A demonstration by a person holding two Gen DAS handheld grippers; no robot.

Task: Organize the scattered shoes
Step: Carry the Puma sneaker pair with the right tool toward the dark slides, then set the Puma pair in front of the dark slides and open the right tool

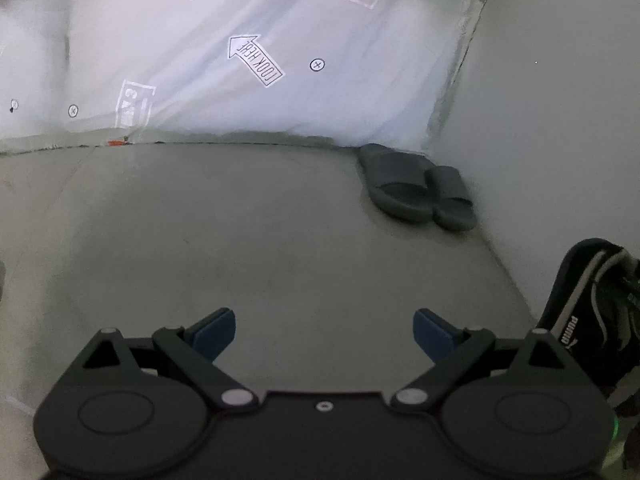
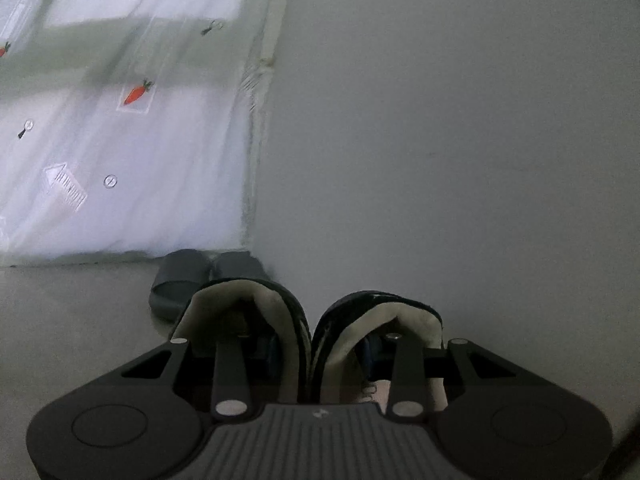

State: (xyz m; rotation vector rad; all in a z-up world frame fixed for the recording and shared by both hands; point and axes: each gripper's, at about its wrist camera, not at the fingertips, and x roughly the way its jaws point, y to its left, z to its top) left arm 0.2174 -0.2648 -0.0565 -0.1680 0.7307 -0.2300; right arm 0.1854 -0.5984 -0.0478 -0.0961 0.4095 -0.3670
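Right wrist: right claw (image 2: 320, 354) clamps sneakers' (image 2: 276, 312) adjoining collars; left claw (image 1: 324, 334) apart.

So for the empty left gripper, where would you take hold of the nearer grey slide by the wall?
Probably the strap band of the nearer grey slide, with the left gripper coming down from above. One finger could slip into the foot opening facing the camera, the other over the strap. The second slide lies against its far side, so a pinch across the sole looks blocked there.
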